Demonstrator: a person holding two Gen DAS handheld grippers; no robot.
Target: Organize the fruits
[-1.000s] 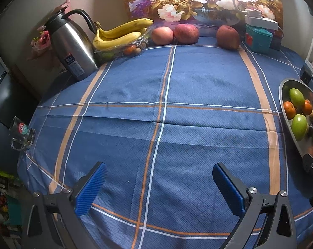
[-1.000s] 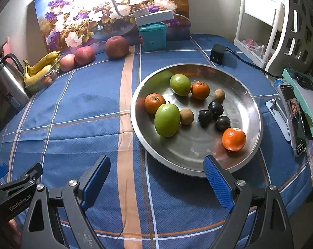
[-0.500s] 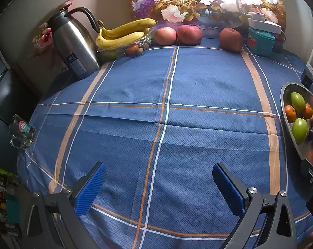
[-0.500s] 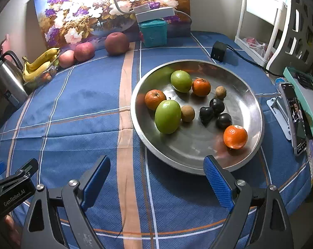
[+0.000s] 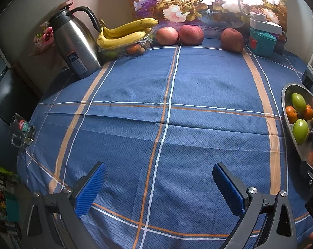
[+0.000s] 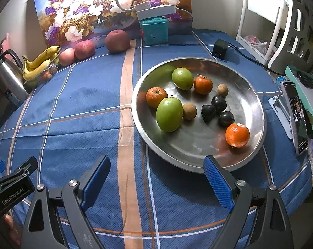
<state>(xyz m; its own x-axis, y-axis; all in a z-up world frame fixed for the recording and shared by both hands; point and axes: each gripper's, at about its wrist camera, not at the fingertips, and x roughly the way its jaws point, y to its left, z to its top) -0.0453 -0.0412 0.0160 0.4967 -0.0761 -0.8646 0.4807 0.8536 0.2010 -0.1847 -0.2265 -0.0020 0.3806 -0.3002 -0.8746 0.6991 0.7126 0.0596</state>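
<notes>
A round steel bowl (image 6: 252, 95) on the blue checked tablecloth holds two green fruits, three oranges, two small brown fruits and three dark plums. One orange (image 6: 237, 135) lies nearest my right gripper (image 6: 156, 172), which hovers open and empty just in front of the bowl's near rim. At the back stand three red apples (image 5: 190, 34) and bananas (image 5: 123, 34) on a clear box. My left gripper (image 5: 156, 181) is open and empty over bare cloth, with the bowl (image 5: 286, 103) at its far right.
A steel thermos jug (image 5: 74, 45) stands back left and a glass mug (image 5: 22, 131) sits at the left table edge. A teal box (image 6: 154, 30) with a lamp, a black adapter (image 6: 219, 49) with cable, and a propped phone (image 6: 296, 114) crowd the back and right side.
Both views shifted slightly, as if the grippers drew back a little. Both stay open, and no fruit has moved.
</notes>
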